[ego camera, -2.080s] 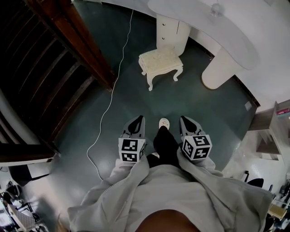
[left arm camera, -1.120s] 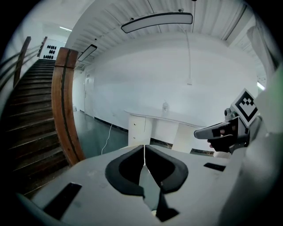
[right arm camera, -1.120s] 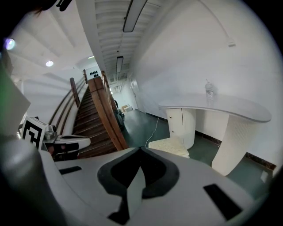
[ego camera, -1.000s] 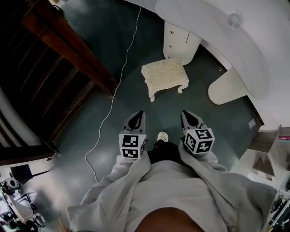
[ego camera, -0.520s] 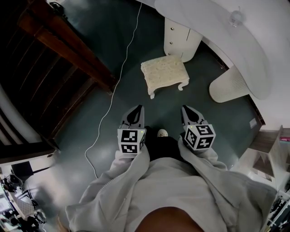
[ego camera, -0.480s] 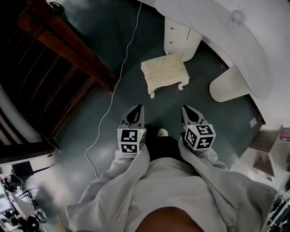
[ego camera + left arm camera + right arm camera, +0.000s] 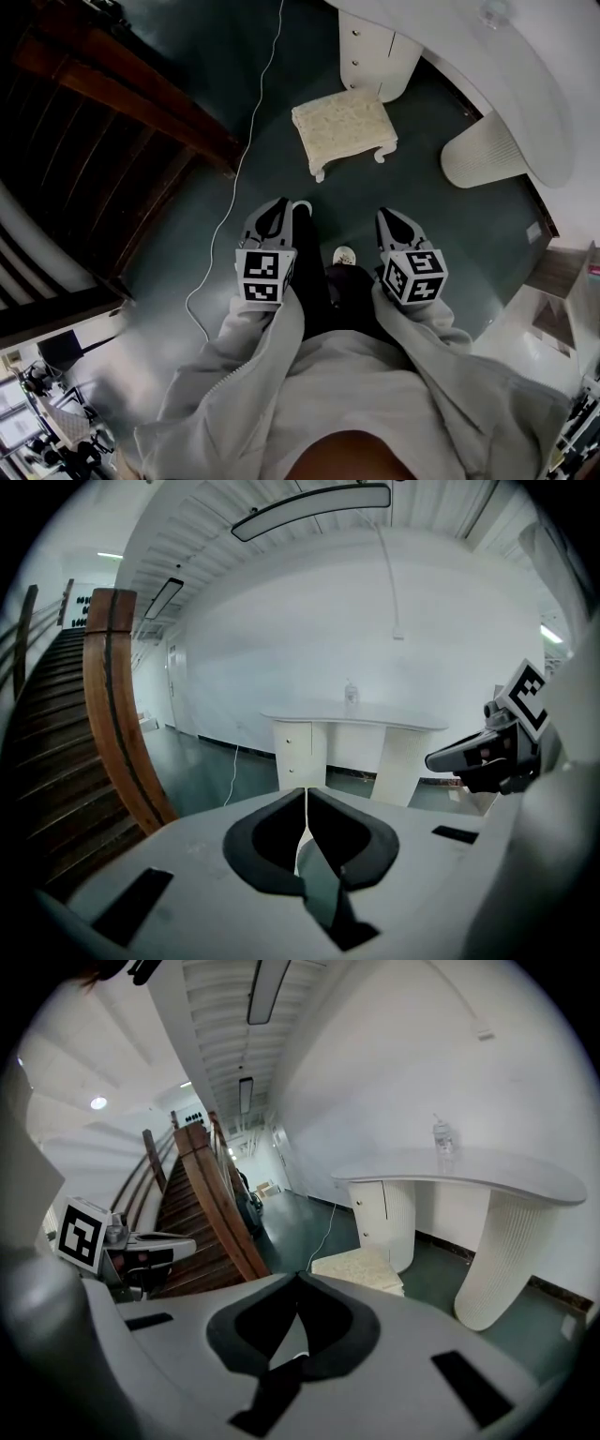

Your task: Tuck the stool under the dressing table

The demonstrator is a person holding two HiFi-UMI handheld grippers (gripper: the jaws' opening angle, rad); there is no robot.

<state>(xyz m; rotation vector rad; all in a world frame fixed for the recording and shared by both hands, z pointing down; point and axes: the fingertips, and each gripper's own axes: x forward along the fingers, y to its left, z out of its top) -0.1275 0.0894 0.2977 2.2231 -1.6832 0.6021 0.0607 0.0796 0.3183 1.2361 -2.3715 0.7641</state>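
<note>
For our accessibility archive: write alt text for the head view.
Seen from above, a cream upholstered stool with carved legs stands on the dark green floor in front of a white curved dressing table, not yet tucked under. The person's left gripper and right gripper, jaws shut and empty, point toward it. A dark wooden staircase lies at left.

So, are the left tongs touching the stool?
Apart. The head view shows a stretch of bare dark floor between the stool and the tips of the shut left tongs, which stop well short of it.
</note>
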